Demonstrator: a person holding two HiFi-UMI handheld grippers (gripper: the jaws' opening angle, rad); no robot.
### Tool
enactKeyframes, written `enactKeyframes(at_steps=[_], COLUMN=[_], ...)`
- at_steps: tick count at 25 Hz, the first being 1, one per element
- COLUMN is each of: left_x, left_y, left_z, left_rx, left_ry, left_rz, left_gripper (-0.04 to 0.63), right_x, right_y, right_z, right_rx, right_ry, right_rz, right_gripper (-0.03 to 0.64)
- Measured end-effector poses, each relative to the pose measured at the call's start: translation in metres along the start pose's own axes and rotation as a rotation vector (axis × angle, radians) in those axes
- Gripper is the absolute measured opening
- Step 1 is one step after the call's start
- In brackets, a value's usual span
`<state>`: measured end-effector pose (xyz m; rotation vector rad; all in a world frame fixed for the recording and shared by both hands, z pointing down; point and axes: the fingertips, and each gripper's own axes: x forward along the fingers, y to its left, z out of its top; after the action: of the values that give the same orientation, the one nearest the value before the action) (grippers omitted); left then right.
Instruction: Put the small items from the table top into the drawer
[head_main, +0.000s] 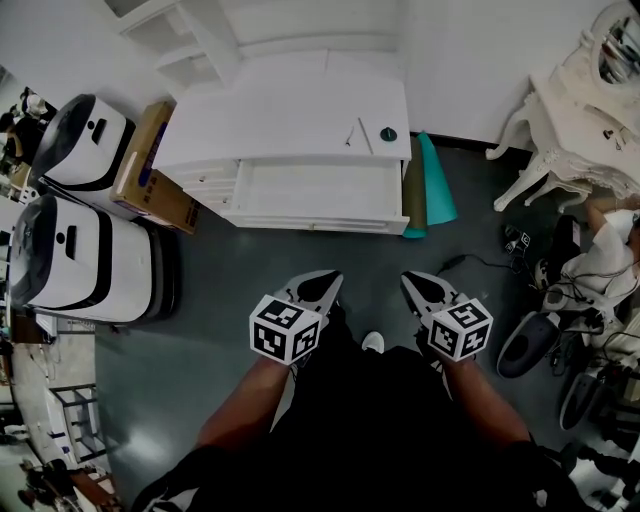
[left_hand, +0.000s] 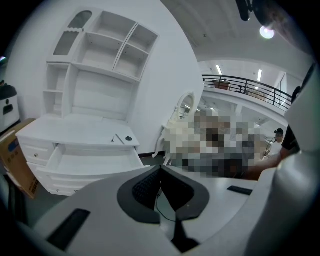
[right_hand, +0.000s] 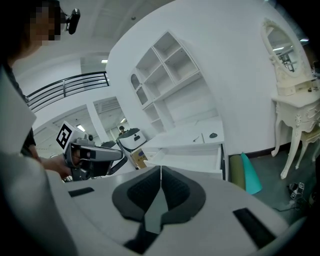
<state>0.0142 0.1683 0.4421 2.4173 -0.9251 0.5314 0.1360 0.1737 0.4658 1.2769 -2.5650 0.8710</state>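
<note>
Lying on the desk (head_main: 280, 105) near its right edge, well back from the front edge, is a dark round item (head_main: 388, 134). A thin pale stick (head_main: 365, 136) lies just left of it, and a smaller thin piece (head_main: 349, 136) lies left of the stick; what these two are cannot be told. None of the three touches another.

The drawer (head_main: 316, 188) below the front edge stands pulled out on the desk's right half. Its white inside shows bare.

Both grippers are held low over the dark floor (head_main: 220, 280), in front of the desk and well apart from it. The left gripper (head_main: 328, 281) points toward the drawer; its own view shows the jaws together with nothing between them (left_hand: 160, 172). The right gripper (head_main: 413, 284) sits level with it, its jaws likewise together and empty (right_hand: 160, 172). The two grippers are apart from each other.

A teal roll (head_main: 438, 182) and an olive roll (head_main: 414, 190) lean beside the desk's right end. A cardboard box (head_main: 150, 165) stands at its left end, with two white machines (head_main: 80, 205) beyond. An ornate white table (head_main: 575, 110) stands far right.
</note>
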Motion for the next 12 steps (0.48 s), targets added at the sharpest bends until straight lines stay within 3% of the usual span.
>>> enactKeyframes(at_steps=[12], left_x=[0.015], left_y=[0.053], left_z=[0.025], left_rx=[-0.003], left_ry=[0.027], left_rz=[-0.003], left_gripper=[0.004], right_x=[0.059], right_y=[-0.007], right_z=[0.027], right_rx=[-0.031], right_ry=[0.019], right_rz=[0.007], right_gripper=[0.028])
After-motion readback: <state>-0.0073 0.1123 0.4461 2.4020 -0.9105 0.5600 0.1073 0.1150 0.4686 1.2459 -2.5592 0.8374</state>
